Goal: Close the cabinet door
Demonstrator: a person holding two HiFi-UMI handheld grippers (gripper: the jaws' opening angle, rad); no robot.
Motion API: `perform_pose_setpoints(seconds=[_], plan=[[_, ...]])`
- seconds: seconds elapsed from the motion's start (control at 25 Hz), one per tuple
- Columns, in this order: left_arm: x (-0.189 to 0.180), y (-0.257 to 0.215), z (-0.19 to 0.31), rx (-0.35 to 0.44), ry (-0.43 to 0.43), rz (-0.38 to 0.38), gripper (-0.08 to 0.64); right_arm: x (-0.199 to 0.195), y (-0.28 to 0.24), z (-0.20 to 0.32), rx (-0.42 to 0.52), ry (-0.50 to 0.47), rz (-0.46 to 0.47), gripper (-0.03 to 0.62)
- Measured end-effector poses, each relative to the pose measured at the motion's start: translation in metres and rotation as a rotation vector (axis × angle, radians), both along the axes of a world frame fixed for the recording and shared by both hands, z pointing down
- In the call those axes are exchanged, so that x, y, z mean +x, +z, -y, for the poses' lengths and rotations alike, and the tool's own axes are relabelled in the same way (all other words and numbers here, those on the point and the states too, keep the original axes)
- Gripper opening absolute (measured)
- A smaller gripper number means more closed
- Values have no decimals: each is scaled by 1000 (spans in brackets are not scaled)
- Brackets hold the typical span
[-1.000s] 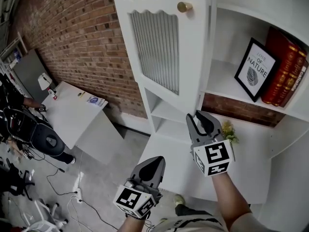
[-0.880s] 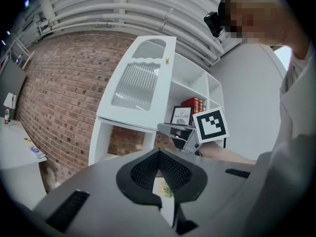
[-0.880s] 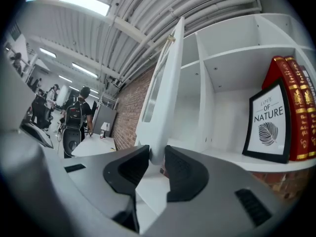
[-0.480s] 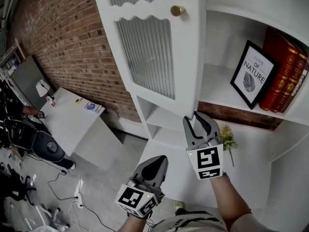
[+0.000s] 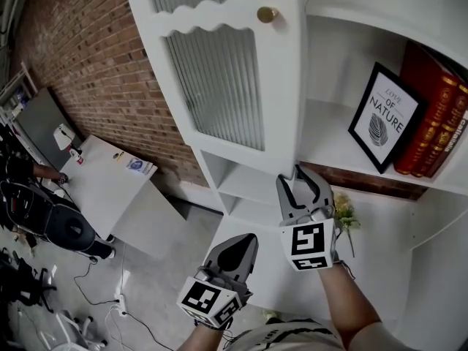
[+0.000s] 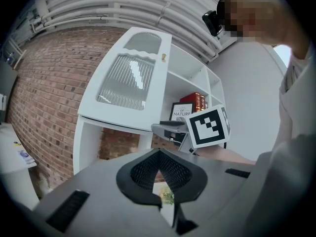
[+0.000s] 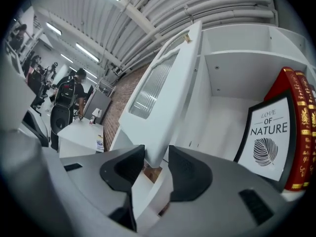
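Note:
The white cabinet door [image 5: 219, 86] with a ribbed glass panel and a brass knob [image 5: 267, 14] stands swung out from the cabinet. My right gripper [image 5: 297, 175] is at the door's lower corner. In the right gripper view the corner of the door [image 7: 163, 98] sits between the jaws of the right gripper [image 7: 157, 154]. The jaws have just been opening and stand apart around the corner without pressing on it. My left gripper [image 5: 245, 240] hangs lower and to the left, shut and empty, away from the door [image 6: 123, 88].
Open shelves behind the door hold a framed "Love of Nature" print [image 5: 384, 115], red books [image 5: 435, 115] and a small yellow flower [image 5: 344, 214]. A brick wall [image 5: 80, 57] runs left. Below it stand a white table [image 5: 110, 181] and a seated person [image 5: 58, 225].
The right gripper has rolled so its marker faces the head camera, and its jaws have spread wider at the door's corner. The door and knob have shifted left in the head view.

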State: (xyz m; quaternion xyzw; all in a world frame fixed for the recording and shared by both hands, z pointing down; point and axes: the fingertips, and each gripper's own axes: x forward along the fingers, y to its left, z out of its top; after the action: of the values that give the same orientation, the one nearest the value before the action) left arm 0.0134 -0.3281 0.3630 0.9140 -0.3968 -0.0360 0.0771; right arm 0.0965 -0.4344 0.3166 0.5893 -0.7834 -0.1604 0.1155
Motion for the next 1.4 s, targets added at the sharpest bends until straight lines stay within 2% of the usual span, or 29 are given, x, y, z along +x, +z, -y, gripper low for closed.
perform_pose_setpoints(seconds=[0.88,1.24,1.4], plan=[[12,5,29,-15,19,0,11,19,-1,37,10,80,-64,155],[9,7,32,-20,6,2,11,19,-1,38,10,56,-48,156],[5,8,27,-30,-4,3,11,21,-1,36,18,49,-8,155]])
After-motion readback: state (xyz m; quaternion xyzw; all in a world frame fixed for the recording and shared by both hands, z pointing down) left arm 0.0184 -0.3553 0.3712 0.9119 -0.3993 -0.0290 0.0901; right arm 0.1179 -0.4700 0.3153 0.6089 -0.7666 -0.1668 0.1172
